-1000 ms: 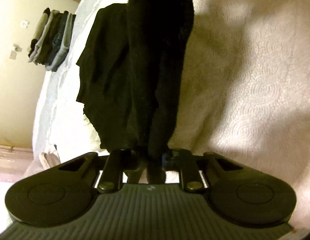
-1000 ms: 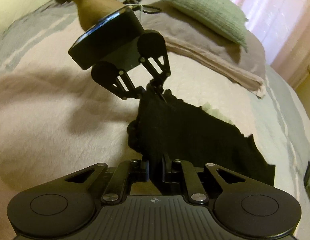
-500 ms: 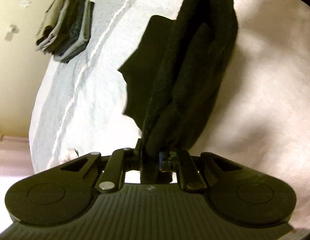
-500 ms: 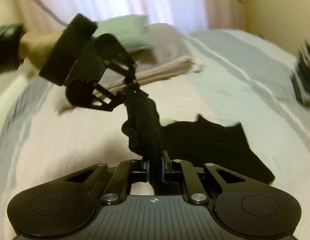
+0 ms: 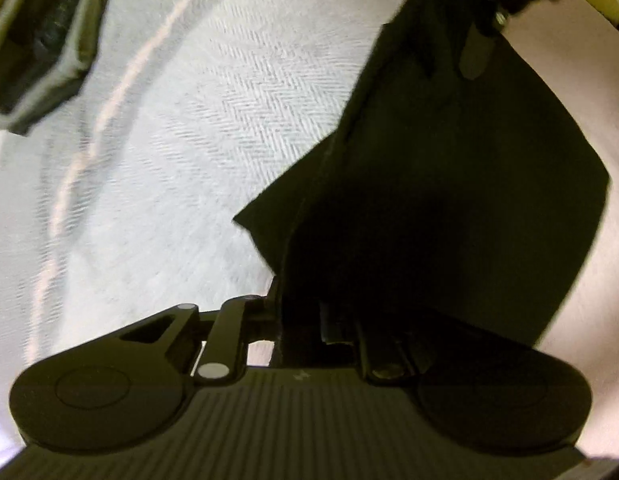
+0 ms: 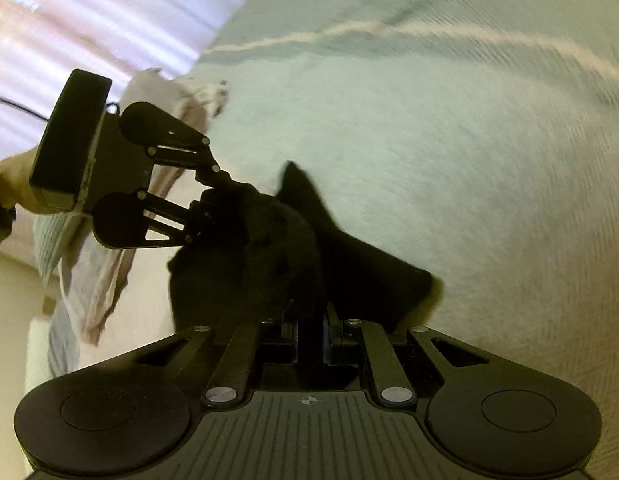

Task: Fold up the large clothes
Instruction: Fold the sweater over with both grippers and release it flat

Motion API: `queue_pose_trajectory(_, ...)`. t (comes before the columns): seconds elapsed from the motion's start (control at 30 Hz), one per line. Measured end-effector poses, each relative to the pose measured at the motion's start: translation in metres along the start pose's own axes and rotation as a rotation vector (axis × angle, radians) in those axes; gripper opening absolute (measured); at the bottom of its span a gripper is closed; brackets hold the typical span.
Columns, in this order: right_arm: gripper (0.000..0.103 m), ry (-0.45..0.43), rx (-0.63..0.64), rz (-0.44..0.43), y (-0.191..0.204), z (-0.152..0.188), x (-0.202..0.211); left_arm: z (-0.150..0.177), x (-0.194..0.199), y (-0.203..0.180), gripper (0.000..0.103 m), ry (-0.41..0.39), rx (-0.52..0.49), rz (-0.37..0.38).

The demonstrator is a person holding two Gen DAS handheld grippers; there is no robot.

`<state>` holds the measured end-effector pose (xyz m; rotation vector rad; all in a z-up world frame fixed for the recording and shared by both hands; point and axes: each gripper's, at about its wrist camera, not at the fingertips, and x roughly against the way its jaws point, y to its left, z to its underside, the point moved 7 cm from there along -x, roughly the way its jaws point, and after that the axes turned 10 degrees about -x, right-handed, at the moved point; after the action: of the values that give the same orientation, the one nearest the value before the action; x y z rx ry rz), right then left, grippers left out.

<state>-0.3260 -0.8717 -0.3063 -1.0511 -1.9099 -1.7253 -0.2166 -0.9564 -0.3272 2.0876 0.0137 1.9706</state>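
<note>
Black garment (image 6: 277, 256) hangs stretched between both claws over the pale bedspread (image 5: 197, 128), right claw (image 6: 309, 332) nearly closed and pinching one bunched edge, left claw (image 6: 203, 204) easing open with cloth between its fingers, folded clothes stack (image 5: 33, 36) off at the bed's edge.

The left gripper (image 5: 299, 320), jaws opening, has black cloth (image 5: 449, 208) between them above the bed (image 5: 213, 128); folded clothes (image 5: 41, 36) lie beyond.
</note>
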Motion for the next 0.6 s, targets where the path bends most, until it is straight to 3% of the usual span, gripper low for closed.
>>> queue_pose_trajectory(0.1,0.007,0.007,-0.060,-0.013,-0.013,-0.003,-0.003,-0.006,-0.018,0.012,0.022,-0.019,0.050,0.042)
queue_pose_trajectory(0.13,0.007,0.007,-0.071,-0.017,-0.014,-0.003,-0.002,-0.006,-0.021,0.017,0.030,-0.025,0.071,0.041)
queue_pose_trajectory(0.27,0.007,-0.002,-0.103,-0.030,-0.014,0.000,0.003,0.011,-0.015,0.044,0.044,-0.073,0.279,0.063)
queue_pose_trajectory(0.47,0.007,-0.027,-0.177,-0.051,-0.015,0.006,0.013,0.061,0.019,0.067,0.042,-0.122,0.624,-0.012)
queue_pose_trajectory(0.6,0.007,-0.049,-0.246,-0.051,-0.030,0.006,0.005,0.060,0.028,0.055,0.042,-0.204,0.770,0.011)
